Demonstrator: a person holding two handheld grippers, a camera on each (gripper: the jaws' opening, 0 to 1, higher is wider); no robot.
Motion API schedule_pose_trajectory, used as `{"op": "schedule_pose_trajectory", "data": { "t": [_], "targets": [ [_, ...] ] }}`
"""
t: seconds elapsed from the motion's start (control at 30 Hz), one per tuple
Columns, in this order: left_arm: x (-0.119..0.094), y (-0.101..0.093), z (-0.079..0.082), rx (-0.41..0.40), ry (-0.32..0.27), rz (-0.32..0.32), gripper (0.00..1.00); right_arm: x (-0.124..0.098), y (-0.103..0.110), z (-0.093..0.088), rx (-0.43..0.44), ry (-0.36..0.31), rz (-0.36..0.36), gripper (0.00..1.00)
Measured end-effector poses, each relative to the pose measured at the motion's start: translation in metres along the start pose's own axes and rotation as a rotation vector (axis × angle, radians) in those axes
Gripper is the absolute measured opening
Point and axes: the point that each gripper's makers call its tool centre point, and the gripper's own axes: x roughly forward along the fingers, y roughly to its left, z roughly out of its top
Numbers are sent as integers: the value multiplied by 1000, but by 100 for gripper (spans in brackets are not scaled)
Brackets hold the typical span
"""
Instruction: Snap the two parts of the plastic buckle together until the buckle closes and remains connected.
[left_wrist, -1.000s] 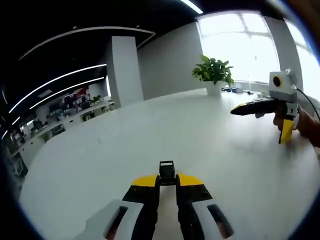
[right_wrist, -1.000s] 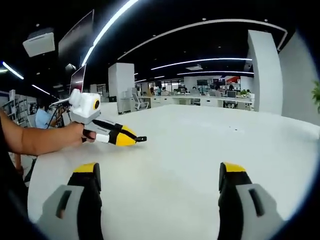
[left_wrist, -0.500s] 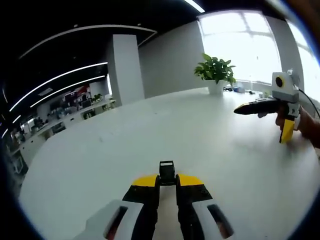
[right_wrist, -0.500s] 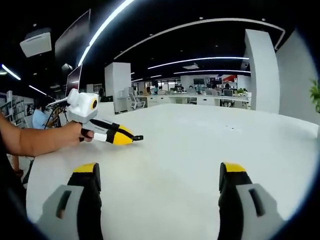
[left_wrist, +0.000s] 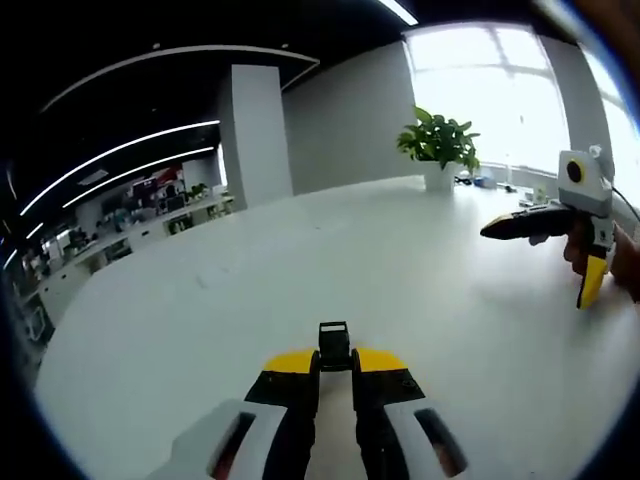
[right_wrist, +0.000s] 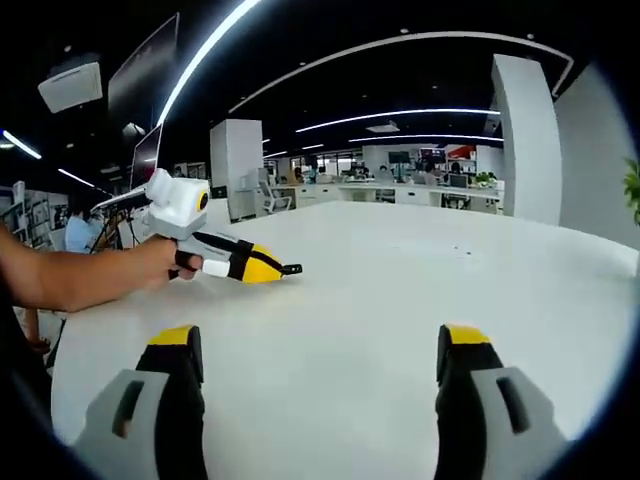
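In the left gripper view, my left gripper (left_wrist: 334, 372) is pinching a small black plastic buckle part (left_wrist: 333, 345) between its nearly closed yellow-and-black jaws, the part's squared frame poking out past the tips above the smooth white table (left_wrist: 200, 330). My right gripper (left_wrist: 545, 224) is hovering over the table's far right, near a leafy potted plant (left_wrist: 437, 148).

In the right gripper view, my right gripper (right_wrist: 320, 365) is holding its jaws wide apart around nothing. My left gripper (right_wrist: 278, 270) is reaching in from the left, gripped by my hand (right_wrist: 160, 264), with the dark buckle part (right_wrist: 291, 269) at its tip.
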Motion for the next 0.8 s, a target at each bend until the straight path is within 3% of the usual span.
{"op": "schedule_pose_trajectory", "data": {
  "t": [0.27, 0.47, 0.8],
  "targets": [
    [12, 1, 8, -2, 2, -10, 10, 5, 3, -2, -20, 29, 20, 99],
    [18, 13, 15, -14, -2, 0, 10, 8, -1, -1, -14, 35, 17, 99],
    [26, 18, 17, -34, 0, -3, 10, 14, -7, 6, -23, 36, 18, 98]
  ]
}}
